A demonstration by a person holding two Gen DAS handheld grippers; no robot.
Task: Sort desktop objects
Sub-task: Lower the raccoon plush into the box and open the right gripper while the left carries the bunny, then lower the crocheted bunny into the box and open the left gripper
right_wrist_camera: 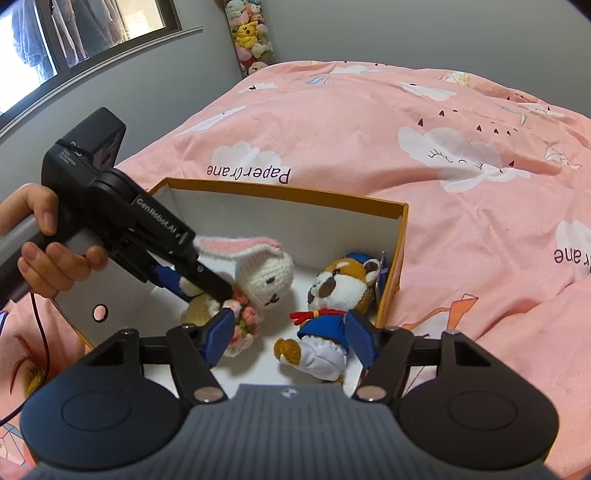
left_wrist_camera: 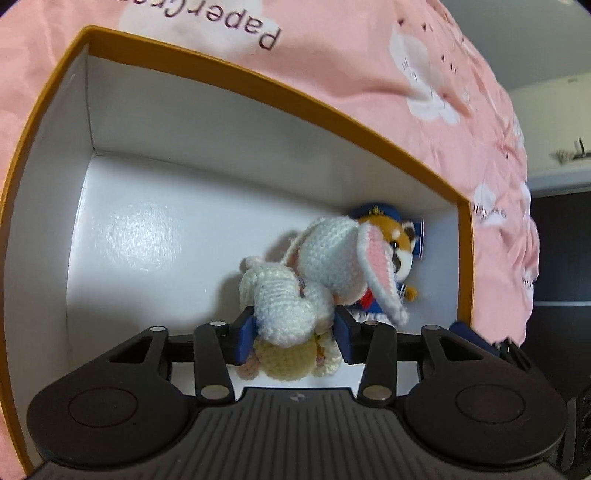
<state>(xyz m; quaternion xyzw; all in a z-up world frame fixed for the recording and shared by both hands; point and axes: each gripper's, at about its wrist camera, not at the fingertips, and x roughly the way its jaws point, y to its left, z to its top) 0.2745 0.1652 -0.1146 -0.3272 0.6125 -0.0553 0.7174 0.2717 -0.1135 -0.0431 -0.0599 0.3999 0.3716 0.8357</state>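
A white crochet rabbit [left_wrist_camera: 295,295] with pink-lined ears hangs inside an orange-rimmed white box [left_wrist_camera: 236,85]. My left gripper [left_wrist_camera: 295,332] is shut on the rabbit's body. In the right wrist view the rabbit [right_wrist_camera: 264,280] sits in the box [right_wrist_camera: 400,236], held by the left gripper [right_wrist_camera: 207,288]. A plush dog [right_wrist_camera: 332,295] in a blue outfit with a red scarf lies in the box's right part; it also shows behind the rabbit in the left wrist view [left_wrist_camera: 400,247]. My right gripper [right_wrist_camera: 290,339] is open, its blue fingers on either side of the dog's lower body.
The box rests on a pink bedspread [right_wrist_camera: 443,155] with white clouds and "PaperCrane" lettering. A hanging column of small plush toys [right_wrist_camera: 251,33] is on the far wall. A window [right_wrist_camera: 74,37] is at the upper left. A red cable [right_wrist_camera: 40,332] runs at the left.
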